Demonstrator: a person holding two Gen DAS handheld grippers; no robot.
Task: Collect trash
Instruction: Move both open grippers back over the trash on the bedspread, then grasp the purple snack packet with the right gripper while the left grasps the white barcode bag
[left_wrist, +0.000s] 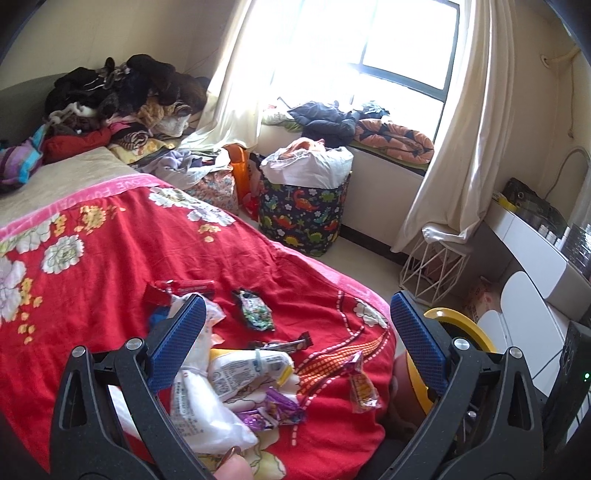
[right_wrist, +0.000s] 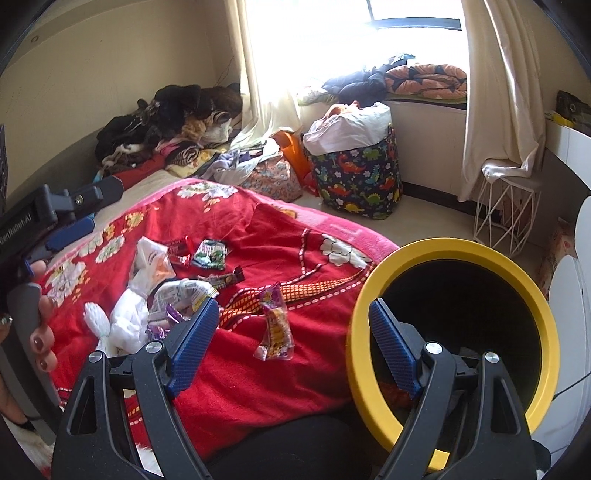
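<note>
trash (right_wrist: 173, 295) remains uncollected, lying loose on the red blanket (right_wrist: 258, 369) ahead and left of the released, empty right claw (right_wrist: 291, 347), the yellow-rimmed bin (right_wrist: 461, 254) at its right; left claw (left_wrist: 295, 339) likewise spread and empty.

Both views are being lit by daylight pouring through the window (left_wrist: 369, 40), which is being blown out to pure white. The curtains (left_wrist: 469, 129) beside the window are being washed pale by glare. Away from the window, the red blanket (left_wrist: 129, 258) is being shown evenly and sharply. Straight lines are being bent near the edges, and the corners are being cut off in black.
</note>
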